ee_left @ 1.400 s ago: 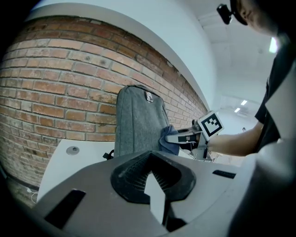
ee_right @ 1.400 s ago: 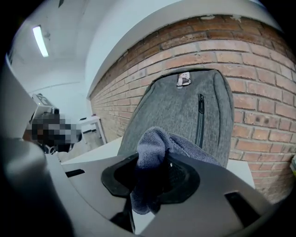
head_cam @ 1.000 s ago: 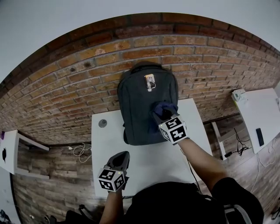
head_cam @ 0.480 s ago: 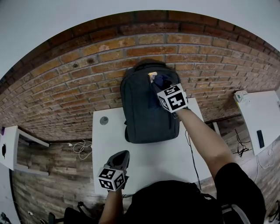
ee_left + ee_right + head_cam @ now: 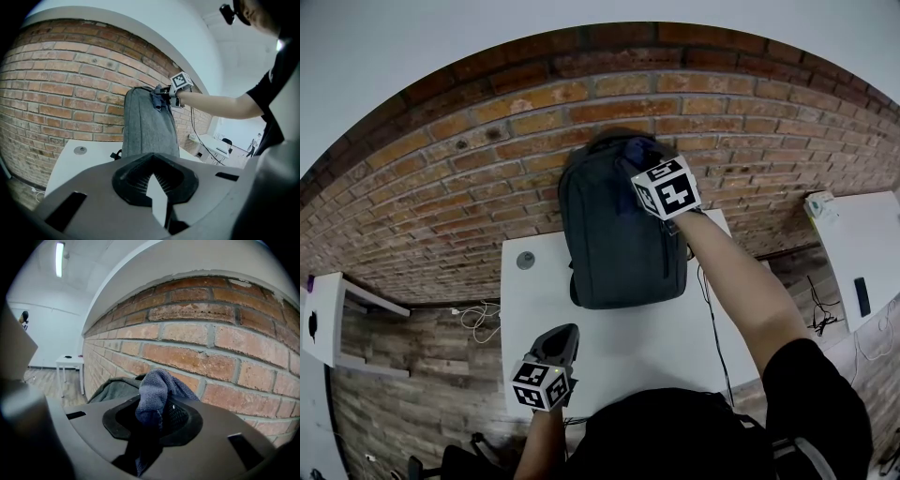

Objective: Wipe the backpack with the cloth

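The right gripper (image 5: 645, 167) is held at the top of the backpack (image 5: 614, 244), close to the brick wall (image 5: 478, 150). Its fingers (image 5: 183, 420) are clamped on a blue cloth (image 5: 157, 387), which is bunched between them and laid against the bag's upper edge. The backpack is stood upright on the white surface (image 5: 619, 352), its back against the wall. The left gripper (image 5: 560, 339) is held low over the near part of the surface, well apart from the bag; its fingers (image 5: 133, 177) are drawn together with nothing gripped
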The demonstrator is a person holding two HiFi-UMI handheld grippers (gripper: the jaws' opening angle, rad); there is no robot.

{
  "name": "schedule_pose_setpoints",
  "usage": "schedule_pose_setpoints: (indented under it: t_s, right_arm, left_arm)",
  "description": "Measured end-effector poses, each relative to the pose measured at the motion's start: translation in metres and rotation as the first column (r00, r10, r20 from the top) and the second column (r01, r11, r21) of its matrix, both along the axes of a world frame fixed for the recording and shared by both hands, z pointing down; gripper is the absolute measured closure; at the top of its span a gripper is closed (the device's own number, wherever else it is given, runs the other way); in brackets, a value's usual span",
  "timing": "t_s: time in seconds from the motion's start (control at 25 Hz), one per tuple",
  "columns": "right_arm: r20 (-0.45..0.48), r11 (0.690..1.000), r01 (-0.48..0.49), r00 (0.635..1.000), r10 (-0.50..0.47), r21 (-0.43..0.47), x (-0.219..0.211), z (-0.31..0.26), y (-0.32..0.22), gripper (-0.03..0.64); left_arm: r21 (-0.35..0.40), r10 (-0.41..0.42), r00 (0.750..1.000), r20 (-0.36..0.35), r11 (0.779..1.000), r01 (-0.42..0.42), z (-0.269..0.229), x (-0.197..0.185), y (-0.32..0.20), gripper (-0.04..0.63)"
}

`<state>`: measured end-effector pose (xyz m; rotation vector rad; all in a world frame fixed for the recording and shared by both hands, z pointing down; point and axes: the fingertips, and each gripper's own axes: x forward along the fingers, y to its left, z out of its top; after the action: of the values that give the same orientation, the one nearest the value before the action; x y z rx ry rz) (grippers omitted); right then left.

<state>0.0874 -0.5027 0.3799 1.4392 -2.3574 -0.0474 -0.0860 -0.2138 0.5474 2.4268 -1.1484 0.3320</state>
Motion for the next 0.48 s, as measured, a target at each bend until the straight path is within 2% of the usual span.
schedule_pose_setpoints:
  t_s: [0.2, 0.48]
  right_arm:
    - [-0.021, 0.998, 0.055, 0.998, -0.055, 0.039, -0.019, -0.016, -0.001, 0.515]
    - [-0.018, 0.999, 0.045, 0.999, -0.046, -0.025, -0.028, 0.0, -0.001, 0.514]
  left_arm:
    - [0.002, 0.0, 1.0, 0.003, 1.0, 0.0, -0.001, 0.0, -0.001, 0.598]
    - [-0.003, -0.01, 1.0, 0.008, 1.0, 0.01, 0.0, -0.004, 0.001, 0.598]
